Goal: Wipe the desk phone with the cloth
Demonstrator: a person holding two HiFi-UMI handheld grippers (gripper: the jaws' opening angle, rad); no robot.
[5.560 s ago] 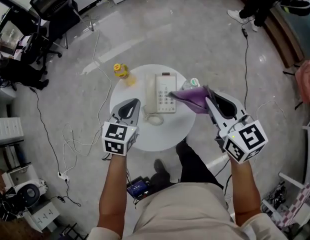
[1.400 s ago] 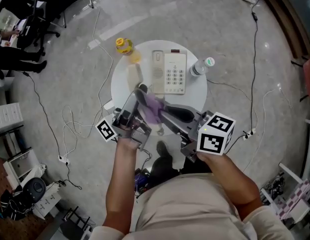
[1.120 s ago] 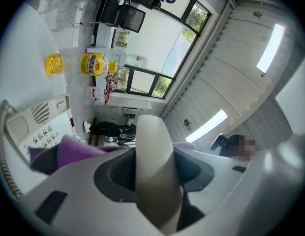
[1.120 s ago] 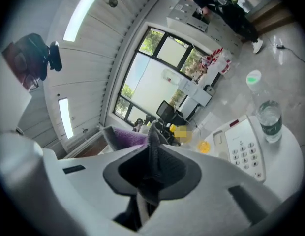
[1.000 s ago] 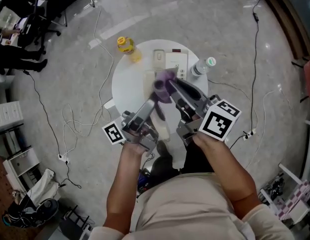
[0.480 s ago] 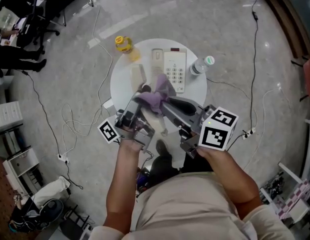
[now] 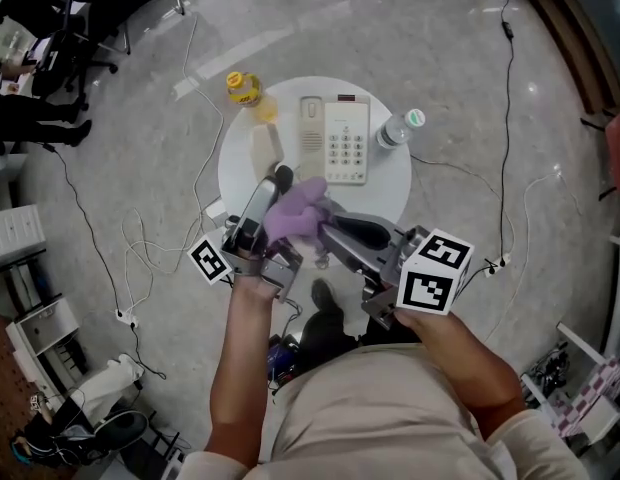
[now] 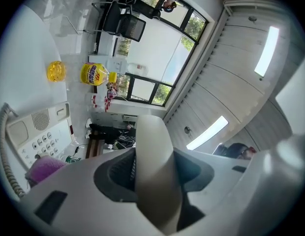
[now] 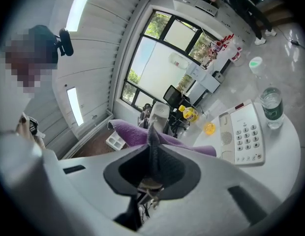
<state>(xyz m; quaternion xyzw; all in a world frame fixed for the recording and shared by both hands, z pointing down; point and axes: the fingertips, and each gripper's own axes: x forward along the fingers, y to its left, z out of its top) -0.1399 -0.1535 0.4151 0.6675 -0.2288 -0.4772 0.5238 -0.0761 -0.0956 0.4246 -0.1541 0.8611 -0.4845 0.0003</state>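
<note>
— Where's the cloth?
— It's purple, clenched in the right hand-held gripper, bunched mid-frame just below the desk phone and lying against the left hand-held gripper.
— And the left?
— Clamped on the cream handset, off its cradle.
— Anything around?
— A yellow bottle at upper left and a water bottle right of the phone, both on the round tabletop.

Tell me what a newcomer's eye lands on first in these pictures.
The purple cloth stands out, pinched in the right gripper and bunched beside the left gripper, which clamps the beige handset over the near side of the round white table. Behind them lies the desk phone, its cradle empty, between a yellow bottle and a clear water bottle.
</note>
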